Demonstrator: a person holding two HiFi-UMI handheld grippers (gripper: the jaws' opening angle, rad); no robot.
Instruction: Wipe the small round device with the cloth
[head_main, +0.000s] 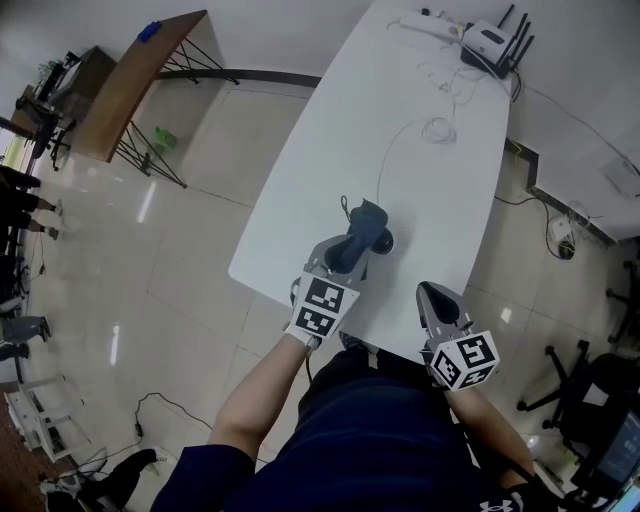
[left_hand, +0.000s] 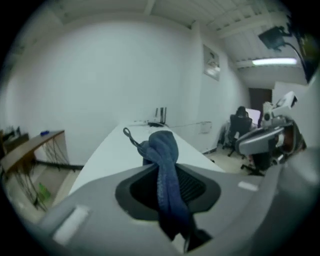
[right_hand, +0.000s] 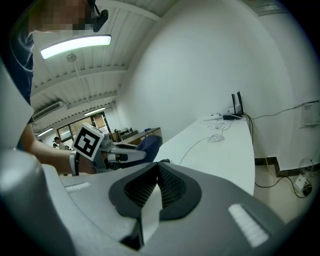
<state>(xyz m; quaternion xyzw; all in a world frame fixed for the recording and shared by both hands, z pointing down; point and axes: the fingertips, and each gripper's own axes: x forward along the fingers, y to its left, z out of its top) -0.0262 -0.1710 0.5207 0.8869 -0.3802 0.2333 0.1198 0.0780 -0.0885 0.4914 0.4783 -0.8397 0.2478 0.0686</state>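
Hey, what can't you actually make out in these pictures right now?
- Small round device: head view, mostly covered by the cloth and left tool.
- Whether the cloth touches it: hidden by that overlap.
- Left gripper view: the cloth blocks the device from sight.
- Router: head view, too small for detail.

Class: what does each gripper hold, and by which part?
The left gripper pinches the blue cloth across its bunched middle, loop end sticking out ahead. The right gripper is shut, holding nothing.
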